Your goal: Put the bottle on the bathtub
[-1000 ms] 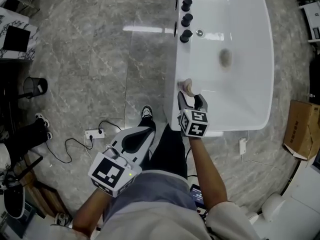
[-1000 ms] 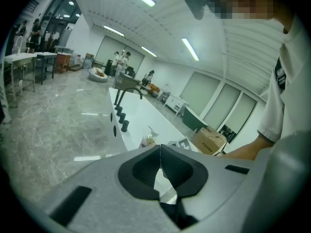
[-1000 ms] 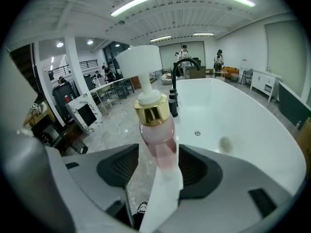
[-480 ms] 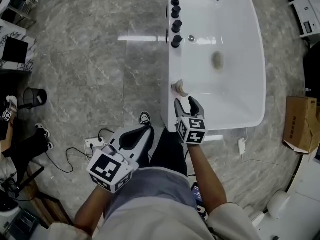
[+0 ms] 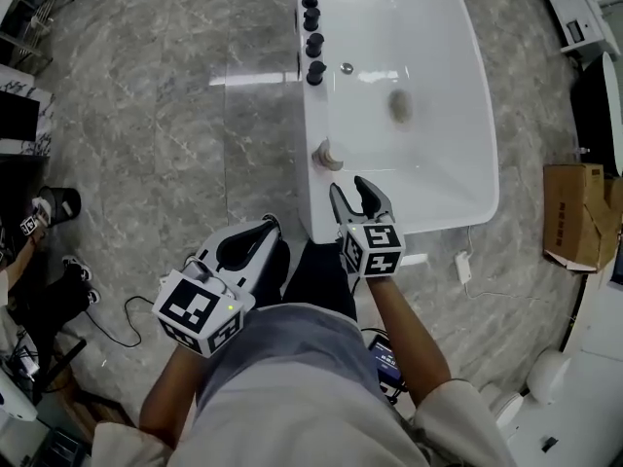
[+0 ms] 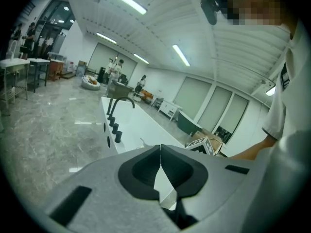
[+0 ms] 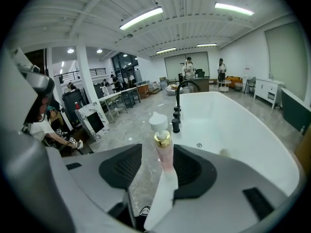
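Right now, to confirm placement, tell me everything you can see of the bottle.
The bottle has a translucent pink body, gold collar and white pump top. It stands upright on the white rim of the bathtub, toward the near end, apart from the black taps. Only the rim touches it; the right gripper, jaws open though just closing, is clear of it.

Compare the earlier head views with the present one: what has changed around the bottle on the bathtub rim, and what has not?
The right gripper, whose jaws flanked the bottle, has drawn back toward the person; the jaws, just closing a little, are open with nothing between them. The bottle stays upright on the bathtub rim; the left gripper stays shut.
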### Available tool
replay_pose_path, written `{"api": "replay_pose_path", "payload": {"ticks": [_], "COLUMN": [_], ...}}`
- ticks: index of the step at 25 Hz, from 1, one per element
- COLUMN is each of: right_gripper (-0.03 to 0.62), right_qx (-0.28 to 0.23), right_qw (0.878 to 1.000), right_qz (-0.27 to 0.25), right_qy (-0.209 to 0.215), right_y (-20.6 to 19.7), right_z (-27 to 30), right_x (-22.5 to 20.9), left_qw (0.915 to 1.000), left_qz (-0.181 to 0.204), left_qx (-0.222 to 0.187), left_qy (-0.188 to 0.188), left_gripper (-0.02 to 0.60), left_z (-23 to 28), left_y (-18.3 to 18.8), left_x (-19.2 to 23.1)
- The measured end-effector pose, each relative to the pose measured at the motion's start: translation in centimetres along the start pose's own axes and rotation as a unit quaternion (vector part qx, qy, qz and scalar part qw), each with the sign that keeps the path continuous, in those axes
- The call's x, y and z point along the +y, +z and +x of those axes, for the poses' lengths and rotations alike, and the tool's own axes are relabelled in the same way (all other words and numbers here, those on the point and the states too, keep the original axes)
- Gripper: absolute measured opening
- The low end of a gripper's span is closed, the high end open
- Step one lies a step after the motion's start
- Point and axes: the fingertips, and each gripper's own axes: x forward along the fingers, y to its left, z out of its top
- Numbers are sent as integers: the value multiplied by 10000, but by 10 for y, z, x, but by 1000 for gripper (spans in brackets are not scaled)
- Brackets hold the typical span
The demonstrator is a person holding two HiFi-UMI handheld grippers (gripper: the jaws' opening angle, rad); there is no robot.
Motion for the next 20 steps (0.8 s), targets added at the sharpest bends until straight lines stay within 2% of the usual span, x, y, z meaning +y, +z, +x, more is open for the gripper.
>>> {"api": "replay_pose_path", "payload": {"ticks": [5, 13, 17, 20], "right_gripper": [198, 142, 81, 42], "right_qx": [-256, -696, -980, -1143], "right_qw": [9996, 9970, 9943, 9923], "right_qz": [101, 257, 351, 340], "right_qy": [19, 197, 248, 342], "right_y": [19, 51, 73, 89], "right_z": [-23, -60, -82, -97], "right_x": [6, 24, 29, 35], "left_qw": [9999, 9995, 9990, 9990], "left_qz": [102, 126, -89, 10], "left_qx": [-108, -276, -432, -439], "left_qy": [-23, -61, -92, -90], "left_gripper": [9, 11, 9, 11], "left_z": [-5, -10, -12, -11], "left_y": [6, 17, 26, 30], "left_x": [-3, -3, -1, -1]}}
